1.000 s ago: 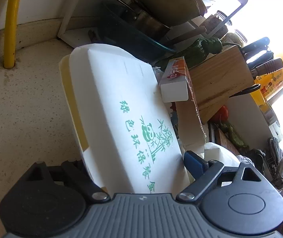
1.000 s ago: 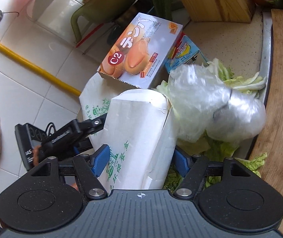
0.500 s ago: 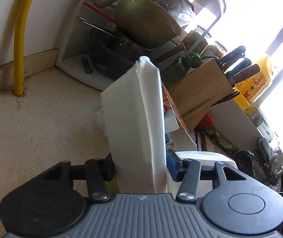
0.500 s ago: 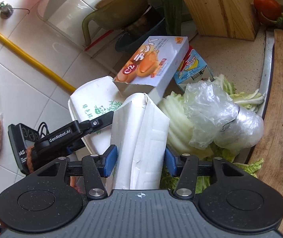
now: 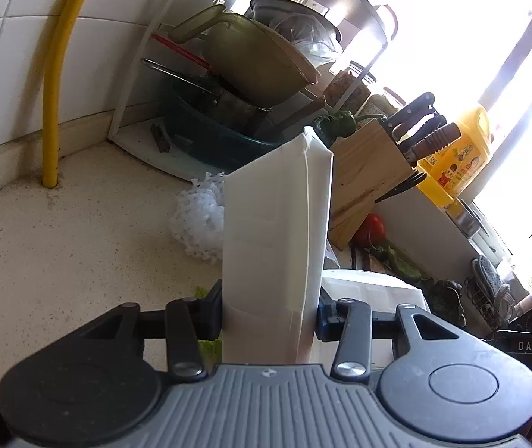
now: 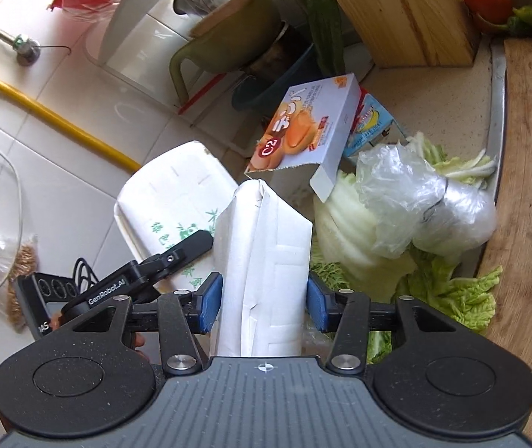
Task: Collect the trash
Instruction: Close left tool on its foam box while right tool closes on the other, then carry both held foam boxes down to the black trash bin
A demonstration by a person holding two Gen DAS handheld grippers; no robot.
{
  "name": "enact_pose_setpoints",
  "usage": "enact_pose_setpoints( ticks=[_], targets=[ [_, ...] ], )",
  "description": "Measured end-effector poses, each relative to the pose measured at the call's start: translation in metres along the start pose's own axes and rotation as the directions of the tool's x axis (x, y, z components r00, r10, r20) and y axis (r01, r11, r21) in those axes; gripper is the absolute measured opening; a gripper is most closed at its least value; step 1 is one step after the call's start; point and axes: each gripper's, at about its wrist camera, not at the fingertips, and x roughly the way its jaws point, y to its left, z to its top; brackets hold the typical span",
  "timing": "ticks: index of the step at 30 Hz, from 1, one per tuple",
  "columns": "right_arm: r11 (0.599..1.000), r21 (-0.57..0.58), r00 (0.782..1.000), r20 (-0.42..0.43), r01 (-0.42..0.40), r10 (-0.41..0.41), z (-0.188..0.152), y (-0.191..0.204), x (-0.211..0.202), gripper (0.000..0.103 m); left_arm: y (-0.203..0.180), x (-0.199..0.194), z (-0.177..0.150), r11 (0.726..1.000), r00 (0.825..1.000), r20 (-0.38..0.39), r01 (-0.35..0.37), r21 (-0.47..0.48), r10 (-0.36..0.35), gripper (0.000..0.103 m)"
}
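White takeout boxes (image 5: 273, 254) (image 6: 266, 272) stand clamped, one each, between the just-closed left gripper (image 5: 269, 313) and right gripper (image 6: 264, 300).

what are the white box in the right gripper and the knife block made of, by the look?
White box: likely foam or pulp board, matte, with moulded creases, buckled between the pads. Knife block: pale wood, unvarnished-looking, grain lines visible.

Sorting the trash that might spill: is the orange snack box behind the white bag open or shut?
Open. The snack box shows its end flap hanging loose. Contents cannot be seen.
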Motion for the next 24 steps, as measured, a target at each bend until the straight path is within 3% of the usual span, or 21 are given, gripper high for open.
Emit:
enact_pose_setpoints(
  ticks=[7,16,20,24],
  targets=[
    [0.998,0.033,0.998,0.003,-0.057,0.057,-0.006,0.000,-0.003,0.055,0.003,-0.029,-0.006,0.999,0.998,0.050,-0.036,-0.011,0.036,0.041],
    [0.997,-0.047,0.998,0.015,-0.053,0.054,-0.004,0.020,0.002,0.055,0.010,-0.066,-0.017,0.995,0.988,0.118,-0.090,-0.047,0.095,0.041],
    [0.992,-0.105,0.997,0.001,-0.071,0.071,-0.003,0.036,0.007,0.055,0.007,-0.091,-0.025,0.989,0.975,0.168,-0.137,-0.055,0.144,0.041],
    [0.979,-0.170,0.994,-0.033,-0.110,0.106,-0.006,0.053,0.013,0.055,0.005,-0.122,-0.040,0.973,0.950,0.217,-0.208,-0.099,0.225,0.041]
  ],
)
